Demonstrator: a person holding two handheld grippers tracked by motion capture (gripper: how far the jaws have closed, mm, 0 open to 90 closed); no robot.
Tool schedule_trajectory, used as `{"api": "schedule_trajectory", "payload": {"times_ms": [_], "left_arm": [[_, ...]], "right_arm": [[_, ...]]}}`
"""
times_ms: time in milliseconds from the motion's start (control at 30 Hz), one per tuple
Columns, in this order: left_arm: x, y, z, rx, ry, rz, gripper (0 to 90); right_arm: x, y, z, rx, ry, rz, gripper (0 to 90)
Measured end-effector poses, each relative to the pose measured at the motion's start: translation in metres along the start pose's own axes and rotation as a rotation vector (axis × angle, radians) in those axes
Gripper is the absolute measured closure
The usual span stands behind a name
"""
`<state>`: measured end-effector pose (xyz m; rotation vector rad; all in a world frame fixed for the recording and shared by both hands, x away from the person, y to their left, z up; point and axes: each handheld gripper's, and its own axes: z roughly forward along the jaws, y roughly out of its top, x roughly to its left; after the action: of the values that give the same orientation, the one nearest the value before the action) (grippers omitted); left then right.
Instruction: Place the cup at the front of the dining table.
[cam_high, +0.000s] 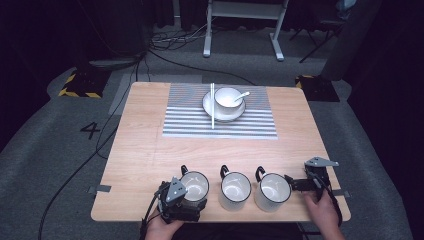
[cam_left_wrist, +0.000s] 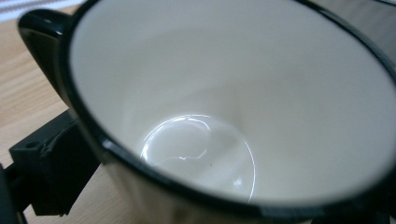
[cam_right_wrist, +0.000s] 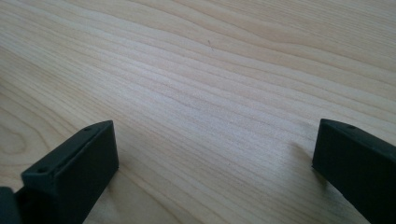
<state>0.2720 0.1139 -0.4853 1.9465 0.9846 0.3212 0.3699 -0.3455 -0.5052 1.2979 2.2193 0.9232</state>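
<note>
Jaws of the left gripper (cam_high: 187, 200) stand to either side of the left mug (cam_high: 194, 188): in the left gripper view one black jaw lies against the outer wall at lower left, the other is a dark edge at lower right, and the white bowl of that mug (cam_left_wrist: 233, 107) sits square between them. Whether they press the wall or only bracket it, I cannot tell; they look close on it. Mug upright, empty, its black handle (cam_left_wrist: 39, 42) on the far side of the jaws and to their left, so the handle is clear of the grasp line.

Right gripper (cam_high: 304, 184) jaws spread wide, nothing between them but bare wood of the table (cam_right_wrist: 210, 93). In the high view it rests low on the tabletop, just beside the right mug (cam_high: 272, 191), pointing toward that mug's side without touching.

Outward from both: middle mug (cam_high: 235, 190) between the two, all three in a row along the near edge, handles turned away from the person. Well beyond, a striped placemat (cam_high: 190, 125) carrying a plate, bowl (cam_high: 228, 98) with spoon, and chopsticks (cam_high: 212, 105).

Judgement: left hand is the nearer and better placed; the move turns on the left mug sitting centred between its jaws.
</note>
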Motion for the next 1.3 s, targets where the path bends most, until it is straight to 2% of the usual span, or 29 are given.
{"api": "schedule_trajectory", "payload": {"times_ms": [167, 267, 467, 500, 533, 600, 667, 733, 867, 900, 933, 1000, 1067, 1100, 1267, 1300], "left_arm": [[-0.002, -0.002, 0.010, -0.001, 0.029, 0.020, 0.0], [-0.002, -0.005, 0.013, -0.003, 0.030, 0.035, 0.3], [0.002, -0.009, 0.015, -0.008, 0.002, 0.060, 0.5], [0.002, -0.009, 0.016, -0.006, 0.009, 0.073, 0.5], [0.002, -0.009, 0.016, -0.001, 0.022, 0.102, 0.5], [0.002, -0.010, 0.018, 0.014, 0.021, 0.109, 0.4], [0.002, -0.010, 0.019, 0.026, 0.025, 0.110, 0.3], [0.002, -0.010, 0.020, 0.036, 0.025, 0.095, 0.2], [0.003, -0.009, 0.021, 0.029, 0.033, 0.103, 0.3], [0.002, -0.009, 0.021, 0.036, 0.027, 0.091, 0.3], [0.003, -0.009, 0.021, 0.033, 0.033, 0.104, 0.4], [0.002, -0.009, 0.021, 0.042, 0.029, 0.093, 0.7], [0.001, -0.009, 0.020, 0.040, 0.038, 0.101, 2.2], [-0.001, -0.010, 0.019, 0.021, 0.048, 0.101, 3.3], [-0.001, -0.010, 0.018, 0.030, 0.039, 0.100, 3.8], [0.000, -0.009, 0.018, 0.035, 0.040, 0.112, 3.9]], "right_arm": [[0.000, 0.000, 0.000, 0.000, -0.001, 0.001, 0.2], [0.000, 0.000, 0.000, 0.000, -0.001, 0.000, 0.3], [0.000, 0.000, 0.000, -0.001, -0.002, -0.004, 0.4], [0.000, 0.000, 0.000, -0.001, -0.003, -0.005, 0.4], [0.000, 0.000, 0.000, -0.001, -0.002, -0.004, 0.4], [0.000, 0.000, 0.000, -0.001, -0.003, -0.004, 0.4], [0.000, 0.000, 0.000, -0.002, -0.004, -0.006, 0.5], [0.000, 0.000, 0.000, -0.002, -0.003, -0.004, 0.4], [0.001, -0.001, -0.001, 0.002, -0.006, -0.003, 0.5], [0.001, -0.001, -0.001, 0.002, -0.006, -0.003, 0.5], [0.001, -0.001, -0.001, 0.002, -0.006, -0.003, 0.5], [0.001, -0.001, -0.001, 0.002, -0.006, -0.003, 0.5], [0.001, -0.001, -0.001, 0.003, -0.006, -0.002, 0.4], [0.001, -0.001, -0.001, 0.002, -0.006, -0.002, 0.5], [0.001, -0.001, -0.001, 0.003, -0.006, -0.003, 0.5], [0.001, -0.001, -0.001, 0.003, -0.006, -0.003, 0.4]]}}
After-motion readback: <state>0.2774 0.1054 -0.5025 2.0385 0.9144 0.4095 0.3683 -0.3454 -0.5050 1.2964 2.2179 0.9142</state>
